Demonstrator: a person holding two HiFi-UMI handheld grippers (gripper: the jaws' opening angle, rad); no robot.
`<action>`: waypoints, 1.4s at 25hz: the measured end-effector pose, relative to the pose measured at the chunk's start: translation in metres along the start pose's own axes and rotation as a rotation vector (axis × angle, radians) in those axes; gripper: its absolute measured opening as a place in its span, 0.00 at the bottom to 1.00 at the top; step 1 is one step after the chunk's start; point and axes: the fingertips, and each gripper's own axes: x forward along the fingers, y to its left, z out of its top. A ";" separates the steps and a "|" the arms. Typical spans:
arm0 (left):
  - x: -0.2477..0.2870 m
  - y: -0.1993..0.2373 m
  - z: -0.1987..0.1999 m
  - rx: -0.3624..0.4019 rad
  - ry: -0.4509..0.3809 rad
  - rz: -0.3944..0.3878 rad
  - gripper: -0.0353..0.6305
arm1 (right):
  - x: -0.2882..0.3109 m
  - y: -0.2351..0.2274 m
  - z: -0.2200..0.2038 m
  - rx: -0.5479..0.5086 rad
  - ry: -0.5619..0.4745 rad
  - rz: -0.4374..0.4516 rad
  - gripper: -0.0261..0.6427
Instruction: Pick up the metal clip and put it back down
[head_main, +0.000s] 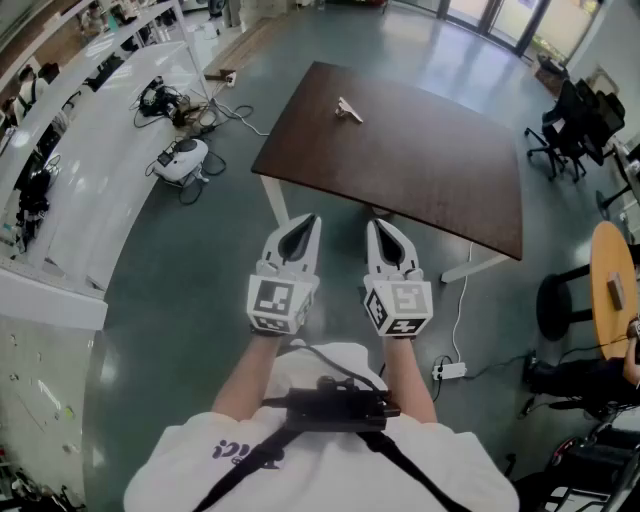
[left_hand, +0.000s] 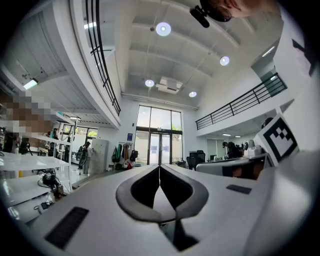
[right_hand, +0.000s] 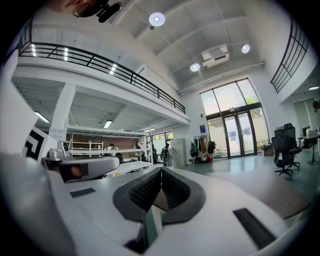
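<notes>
The metal clip lies on the far part of a dark brown table, seen only in the head view. Both grippers are held side by side over the floor, short of the table's near edge and well away from the clip. My left gripper is shut with nothing in it; its tips meet in the left gripper view. My right gripper is also shut and empty, its tips together in the right gripper view. Both gripper views look level across the hall, not at the table.
White benches run along the left, with cables and a white device on the floor beside them. Office chairs stand at the far right, a round wooden table and stool at the right. A power strip lies on the floor.
</notes>
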 end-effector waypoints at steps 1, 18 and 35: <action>-0.002 0.006 -0.001 0.002 0.004 0.000 0.07 | 0.004 0.007 -0.002 0.001 -0.002 0.002 0.05; -0.002 0.057 -0.025 -0.078 0.048 -0.118 0.07 | 0.045 0.038 -0.030 0.032 0.086 -0.080 0.05; 0.194 0.040 -0.039 -0.008 0.057 -0.112 0.07 | 0.149 -0.143 -0.022 0.026 0.128 -0.103 0.05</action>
